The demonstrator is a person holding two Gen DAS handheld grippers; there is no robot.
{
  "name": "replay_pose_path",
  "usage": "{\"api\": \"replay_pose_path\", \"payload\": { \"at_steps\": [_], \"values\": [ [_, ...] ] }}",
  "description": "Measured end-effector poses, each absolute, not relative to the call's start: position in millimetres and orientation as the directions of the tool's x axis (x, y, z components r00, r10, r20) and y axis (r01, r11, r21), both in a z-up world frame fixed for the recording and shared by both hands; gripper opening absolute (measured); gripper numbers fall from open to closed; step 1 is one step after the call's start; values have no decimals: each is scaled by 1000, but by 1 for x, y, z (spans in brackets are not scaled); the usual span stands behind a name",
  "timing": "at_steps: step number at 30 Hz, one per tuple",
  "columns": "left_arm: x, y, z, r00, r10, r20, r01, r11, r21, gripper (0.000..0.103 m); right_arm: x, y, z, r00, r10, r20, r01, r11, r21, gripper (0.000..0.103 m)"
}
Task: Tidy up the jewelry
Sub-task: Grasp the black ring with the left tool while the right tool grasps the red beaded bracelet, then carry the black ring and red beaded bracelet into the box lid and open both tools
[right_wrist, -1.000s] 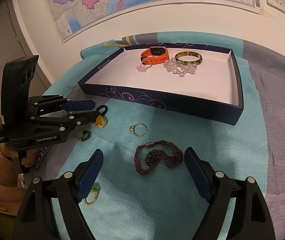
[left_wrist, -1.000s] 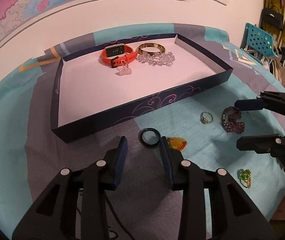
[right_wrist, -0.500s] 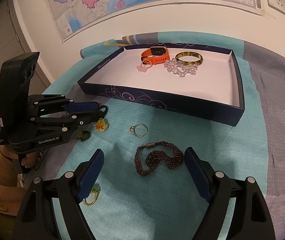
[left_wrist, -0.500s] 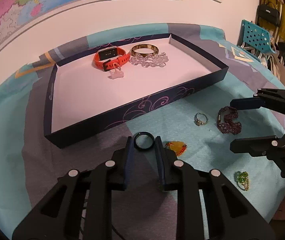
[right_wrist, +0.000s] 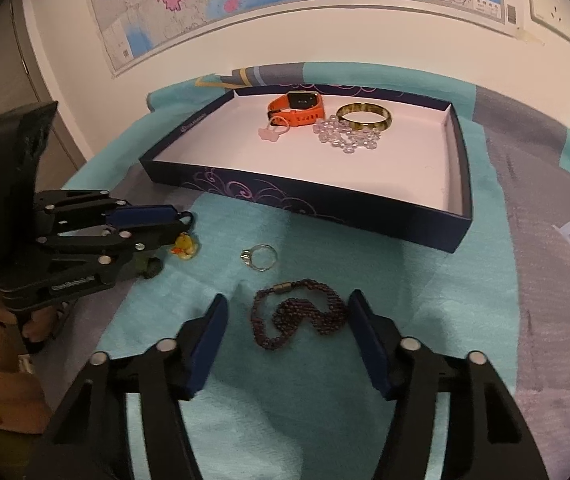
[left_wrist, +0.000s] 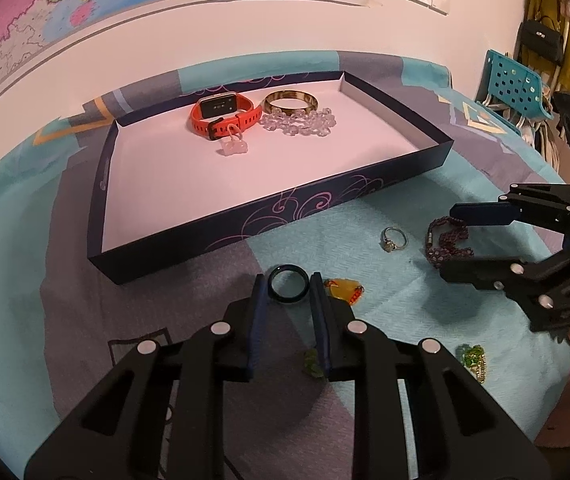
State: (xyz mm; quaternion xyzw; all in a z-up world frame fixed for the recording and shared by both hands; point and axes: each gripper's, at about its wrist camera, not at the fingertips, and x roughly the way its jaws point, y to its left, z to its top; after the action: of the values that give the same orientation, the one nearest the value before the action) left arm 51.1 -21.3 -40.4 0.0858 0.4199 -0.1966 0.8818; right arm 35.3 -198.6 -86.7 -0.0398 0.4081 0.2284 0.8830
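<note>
A dark blue tray [left_wrist: 269, 220] [right_wrist: 325, 200] holds an orange watch [left_wrist: 225, 114], a gold bangle [left_wrist: 291, 101], a clear bead bracelet [left_wrist: 301, 124] and a pink charm [left_wrist: 231, 146]. My left gripper [left_wrist: 288, 286] is shut on a dark ring [left_wrist: 288, 285], held just above the cloth. My right gripper [right_wrist: 289, 316] is open, its fingers either side of a purple beaded bracelet [right_wrist: 297, 318], low over the cloth. A silver ring [right_wrist: 259, 257] lies just beyond it.
An amber pendant [left_wrist: 343, 290] lies right of the dark ring. A green stone [left_wrist: 313, 362] sits under my left fingers, and a green-gold piece [left_wrist: 473, 360] lies at the cloth's near right. A blue chair [left_wrist: 513, 88] stands far right.
My left gripper moved forward and closed on the dark ring. My right gripper moved forward and lower around the purple bracelet, still open.
</note>
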Motion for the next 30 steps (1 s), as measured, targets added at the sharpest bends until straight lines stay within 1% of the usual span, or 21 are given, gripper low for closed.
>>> {"api": "replay_pose_path", "payload": {
  "at_steps": [1, 3, 5, 8, 9, 10, 21, 30],
  "values": [
    [51, -20, -40, 572, -275, -773, 415, 910, -17, 22, 36, -199, -87, 570, 356, -741, -430, 897, 100, 44],
    [50, -18, -39, 570, -285, -770, 412, 911, -32, 22, 37, -202, -87, 576, 345, -741, -421, 903, 93, 26],
    [50, -17, -39, 569, -292, -769, 410, 911, -43, 22, 39, -208, -87, 566, 362, -740, -420, 900, 119, 16],
    [49, -15, -37, 572, -296, -765, 407, 912, -49, 22, 38, -211, -86, 567, 371, -735, -420, 898, 129, 14],
    [48, -14, -36, 574, -298, -762, 405, 913, -52, 22, 38, -211, -85, 568, 373, -733, -420, 898, 131, 10],
    [48, -14, -35, 574, -302, -761, 406, 912, -55, 22, 38, -212, -84, 567, 382, -730, -422, 896, 142, 8],
    [42, -11, -21, 594, -325, -736, 410, 909, -70, 22, 33, -218, -66, 582, 440, -684, -438, 878, 193, 7],
    [40, -10, -4, 619, -342, -707, 412, 908, -78, 22, 32, -219, -40, 612, 473, -634, -468, 863, 191, 7]
  ]
}}
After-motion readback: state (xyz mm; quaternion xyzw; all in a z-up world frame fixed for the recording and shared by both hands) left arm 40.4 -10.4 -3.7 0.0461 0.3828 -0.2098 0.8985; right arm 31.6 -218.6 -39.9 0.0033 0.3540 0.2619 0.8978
